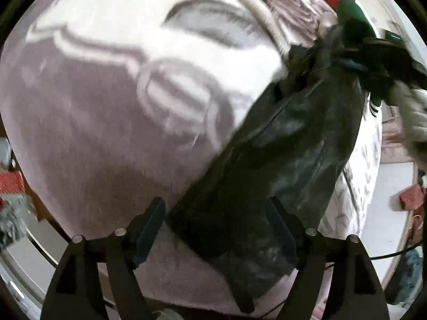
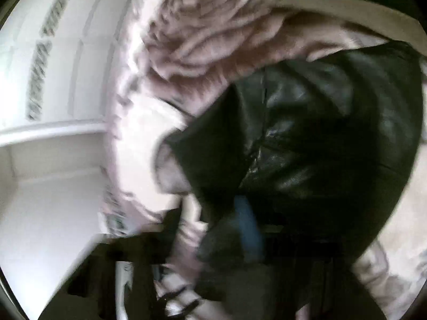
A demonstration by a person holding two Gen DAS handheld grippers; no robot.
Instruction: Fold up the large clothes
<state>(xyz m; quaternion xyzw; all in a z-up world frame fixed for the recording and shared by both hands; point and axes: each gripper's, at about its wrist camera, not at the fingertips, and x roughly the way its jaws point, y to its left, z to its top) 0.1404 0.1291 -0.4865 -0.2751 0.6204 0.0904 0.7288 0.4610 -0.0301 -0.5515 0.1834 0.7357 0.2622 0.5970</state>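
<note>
We judge the step as carrying or spreading, no fold yet laid; left gripper [image 1: 216, 229] near, fingers wide apart, one end of the black jacket [image 1: 267, 165] lying between them, not pinched; jacket runs far-right across the pale patterned blanket [image 1: 106, 106]; right gripper [image 2: 240, 229] blurred, seemingly buried in jacket cloth, grip we cannot tell; far right, a sleeved arm [image 1: 411, 122] meets the jacket's far end; next move calls for flattening the jacket first.

black leather garment [image 2: 333, 122] fills centre-right, creased, glossy | lies on pale pink patterned blanket [image 2: 202, 42] | right gripper [image 2: 240, 229] blurred, blue pad against dark fabric, grip unclear | white panelled wall [image 2: 53, 53] left
</note>
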